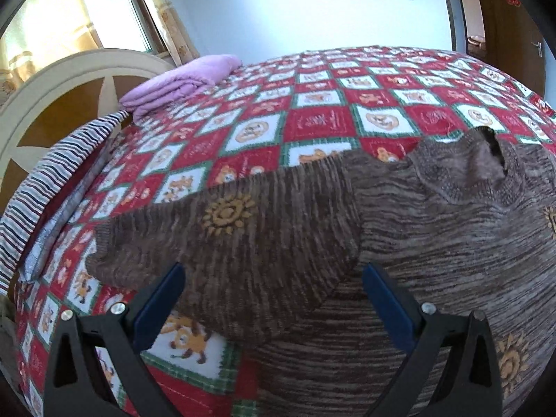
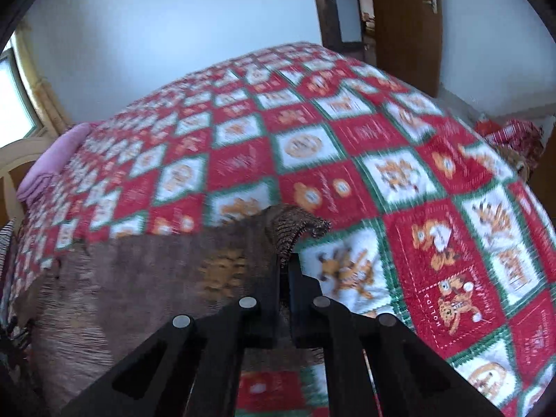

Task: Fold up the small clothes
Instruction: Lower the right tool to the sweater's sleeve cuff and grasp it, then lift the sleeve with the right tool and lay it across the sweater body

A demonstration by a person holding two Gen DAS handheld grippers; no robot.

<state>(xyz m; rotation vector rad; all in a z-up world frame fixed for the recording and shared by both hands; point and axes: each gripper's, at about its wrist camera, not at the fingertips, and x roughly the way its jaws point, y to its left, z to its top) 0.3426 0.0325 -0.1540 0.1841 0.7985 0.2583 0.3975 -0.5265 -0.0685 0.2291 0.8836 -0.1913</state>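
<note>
A small brown knit sweater (image 1: 434, 243) with yellow sun motifs lies on the red, white and green checked blanket (image 1: 312, 104). Its left sleeve (image 1: 226, 236) stretches out to the left. My left gripper (image 1: 274, 278) is open, its blue-padded fingers hovering over the sleeve near the armpit, holding nothing. In the right wrist view my right gripper (image 2: 286, 260) is shut on the ribbed cuff of the other sleeve (image 2: 295, 229), lifting it a little above the sweater body (image 2: 139, 278). That view is blurred.
A folded purple blanket (image 1: 184, 80) lies at the head of the bed near the round cream headboard (image 1: 52, 104). A striped cloth (image 1: 52, 180) hangs along the left bed edge. A wooden door (image 2: 406, 27) and red items (image 2: 510, 139) stand beyond the bed's far right.
</note>
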